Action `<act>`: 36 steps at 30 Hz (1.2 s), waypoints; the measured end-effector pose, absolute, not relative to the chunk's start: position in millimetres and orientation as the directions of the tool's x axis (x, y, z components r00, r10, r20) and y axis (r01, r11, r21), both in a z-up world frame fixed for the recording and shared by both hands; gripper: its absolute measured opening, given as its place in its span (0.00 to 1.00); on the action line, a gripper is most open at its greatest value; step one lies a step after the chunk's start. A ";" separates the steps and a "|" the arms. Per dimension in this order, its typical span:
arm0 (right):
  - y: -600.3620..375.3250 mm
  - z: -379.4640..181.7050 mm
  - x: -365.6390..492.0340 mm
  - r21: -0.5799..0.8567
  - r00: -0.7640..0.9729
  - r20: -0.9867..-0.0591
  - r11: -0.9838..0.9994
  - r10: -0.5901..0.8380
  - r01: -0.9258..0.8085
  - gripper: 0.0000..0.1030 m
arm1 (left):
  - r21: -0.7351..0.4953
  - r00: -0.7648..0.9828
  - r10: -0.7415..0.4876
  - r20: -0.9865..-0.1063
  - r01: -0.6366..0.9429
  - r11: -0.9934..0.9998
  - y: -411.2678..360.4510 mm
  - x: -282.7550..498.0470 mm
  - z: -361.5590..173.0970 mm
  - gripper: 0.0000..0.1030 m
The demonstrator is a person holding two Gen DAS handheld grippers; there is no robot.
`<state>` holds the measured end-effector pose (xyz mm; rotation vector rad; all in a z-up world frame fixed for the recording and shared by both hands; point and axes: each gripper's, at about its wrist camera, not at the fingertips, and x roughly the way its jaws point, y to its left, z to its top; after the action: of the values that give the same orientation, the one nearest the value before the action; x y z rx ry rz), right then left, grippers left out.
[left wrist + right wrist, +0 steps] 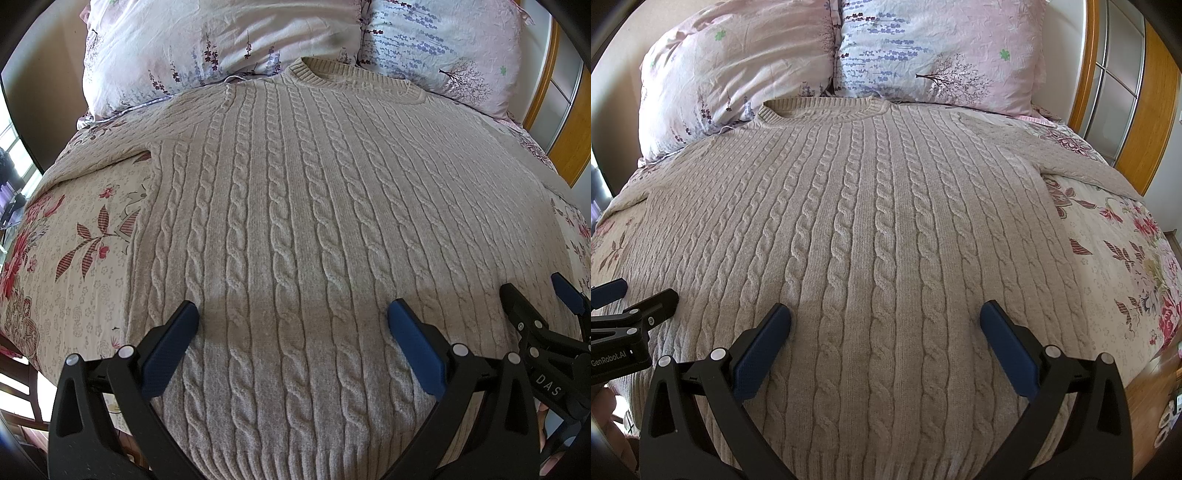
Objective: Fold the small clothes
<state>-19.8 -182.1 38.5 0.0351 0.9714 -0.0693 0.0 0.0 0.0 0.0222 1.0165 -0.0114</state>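
Note:
A beige cable-knit sweater (295,192) lies flat and face up on the bed, collar toward the pillows, sleeves spread to both sides; it also fills the right wrist view (871,221). My left gripper (291,314) is open and empty, hovering over the sweater's lower left part near the hem. My right gripper (884,314) is open and empty over the lower right part. The right gripper shows at the left wrist view's right edge (539,295); the left gripper shows at the right wrist view's left edge (635,295).
Two floral pillows (221,40) (942,55) lie at the head of the bed. A floral bedsheet (81,236) (1115,258) shows on both sides of the sweater. A wooden-framed door (1123,92) stands at the right. A wooden chair (18,373) is at the bed's left edge.

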 end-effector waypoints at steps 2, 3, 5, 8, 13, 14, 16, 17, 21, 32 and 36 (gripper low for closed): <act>-182.1 38.6 -19.9 -0.001 0.562 -0.826 0.997 -0.043 0.074 0.99 | 0.013 0.526 0.001 -0.850 0.020 1.000 0.0 0.0 0.1 0.98; -182.1 38.6 -19.8 -0.001 0.562 -0.826 0.997 -0.043 0.074 0.99 | 0.013 0.526 0.001 -0.850 0.020 1.000 0.0 0.1 0.0 0.98; -182.2 38.6 -19.9 -0.001 0.562 -0.826 0.997 -0.043 0.074 0.99 | 0.013 0.527 0.001 -0.850 0.020 1.000 0.0 0.0 0.0 0.98; -182.2 38.7 -19.9 -0.001 0.563 -0.825 0.997 -0.043 0.074 0.99 | 0.013 0.527 0.001 -0.850 0.020 1.000 0.0 0.0 0.0 0.98; -182.2 38.8 -20.0 -0.001 0.564 -0.825 0.997 -0.043 0.074 0.99 | 0.013 0.526 0.001 -0.850 0.020 1.000 0.0 0.0 0.1 0.98; -182.2 38.8 -20.0 -0.001 0.564 -0.825 0.997 -0.043 0.074 0.99 | 0.013 0.527 0.001 -0.850 0.020 1.000 0.0 0.0 0.0 0.98; -182.2 38.8 -20.0 -0.001 0.564 -0.825 0.997 -0.042 0.074 0.99 | 0.014 0.527 0.001 -0.850 0.020 1.000 0.0 0.0 0.1 0.98; -182.2 38.9 -20.0 -0.001 0.564 -0.825 0.997 -0.043 0.074 0.99 | 0.014 0.527 0.001 -0.850 0.020 1.000 0.0 0.1 0.1 0.98; -182.2 38.9 -20.0 -0.001 0.564 -0.825 0.997 -0.042 0.073 0.99 | 0.014 0.527 0.001 -0.850 0.020 1.000 0.0 0.0 0.1 0.98; -188.7 39.8 -14.8 0.020 0.551 -0.834 0.999 0.032 -0.029 0.99 | 0.018 0.510 -0.007 -0.860 0.044 0.999 1.9 7.0 0.7 0.98; -196.7 40.6 -11.6 0.048 0.552 -0.828 0.992 0.104 -0.115 0.99 | 0.019 0.502 -0.014 -0.865 0.060 0.998 0.9 7.7 0.6 0.98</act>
<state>-11.6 -196.7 40.6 -0.0121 0.9778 0.1299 7.7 0.9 0.6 0.0483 1.0443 -0.0449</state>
